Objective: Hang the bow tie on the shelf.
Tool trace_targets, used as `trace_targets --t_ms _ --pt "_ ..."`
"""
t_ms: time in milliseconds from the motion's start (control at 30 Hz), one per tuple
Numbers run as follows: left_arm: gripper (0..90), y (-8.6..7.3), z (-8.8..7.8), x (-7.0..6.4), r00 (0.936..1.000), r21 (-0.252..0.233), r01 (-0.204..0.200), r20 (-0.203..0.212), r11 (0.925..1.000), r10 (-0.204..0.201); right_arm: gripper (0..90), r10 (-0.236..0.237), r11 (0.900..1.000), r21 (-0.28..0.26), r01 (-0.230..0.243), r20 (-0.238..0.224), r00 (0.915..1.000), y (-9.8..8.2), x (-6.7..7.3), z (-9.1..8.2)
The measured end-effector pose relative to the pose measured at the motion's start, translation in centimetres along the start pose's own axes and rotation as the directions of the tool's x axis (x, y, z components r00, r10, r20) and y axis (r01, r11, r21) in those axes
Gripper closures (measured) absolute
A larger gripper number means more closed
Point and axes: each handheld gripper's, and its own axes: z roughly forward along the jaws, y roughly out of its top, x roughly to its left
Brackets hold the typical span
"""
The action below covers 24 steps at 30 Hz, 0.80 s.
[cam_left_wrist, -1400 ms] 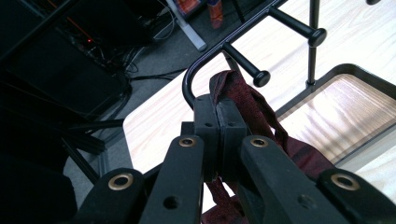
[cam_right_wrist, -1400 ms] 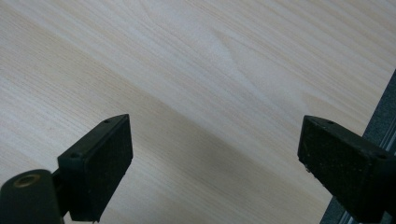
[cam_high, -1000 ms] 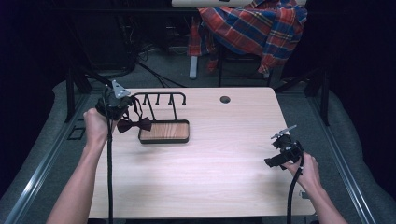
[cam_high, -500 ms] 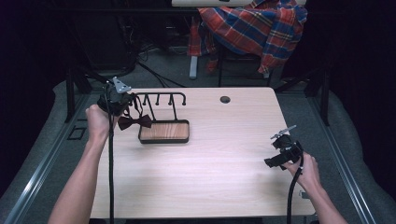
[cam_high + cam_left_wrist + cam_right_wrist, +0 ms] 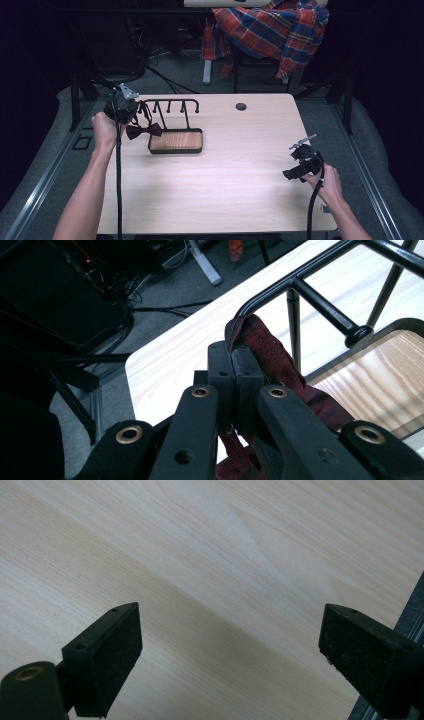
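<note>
My left gripper (image 5: 134,112) hangs over the table's far left corner, shut on the strap of a dark red bow tie (image 5: 144,131). The bow dangles below it, just left of a black hook rack (image 5: 175,105) on a wooden base (image 5: 176,142). In the left gripper view the pads (image 5: 222,371) pinch the red strap (image 5: 272,352) close to the rack's curved end bar (image 5: 320,297). My right gripper (image 5: 294,174) rests low near the table's right edge. Its jaws stand wide apart over bare wood (image 5: 230,580) with nothing between them.
A small round hole (image 5: 241,106) sits in the table (image 5: 225,190) behind the rack. A plaid cloth (image 5: 270,30) hangs over a chair beyond the far edge. Cables lie on the dark floor at the back left.
The left hand has edged slightly toward the rack with the bow tie still held. The right hand has kept still.
</note>
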Motion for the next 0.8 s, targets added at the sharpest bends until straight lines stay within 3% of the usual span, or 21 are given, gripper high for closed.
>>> trace_targets --t_ms 333,800 --pt "89.2 -0.2 0.45 0.09 1.0 0.008 0.006 0.0 0.9999 -0.006 9.9 0.002 1.0 -0.004 -0.002 -0.008 1.0 0.0 0.06 0.01" --pt "86.0 -0.9 0.8 0.73 0.9972 0.046 0.047 0.056 0.9979 -0.049 9.9 -0.004 1.0 -0.003 0.004 0.002 1.0 0.01 0.1 0.09"
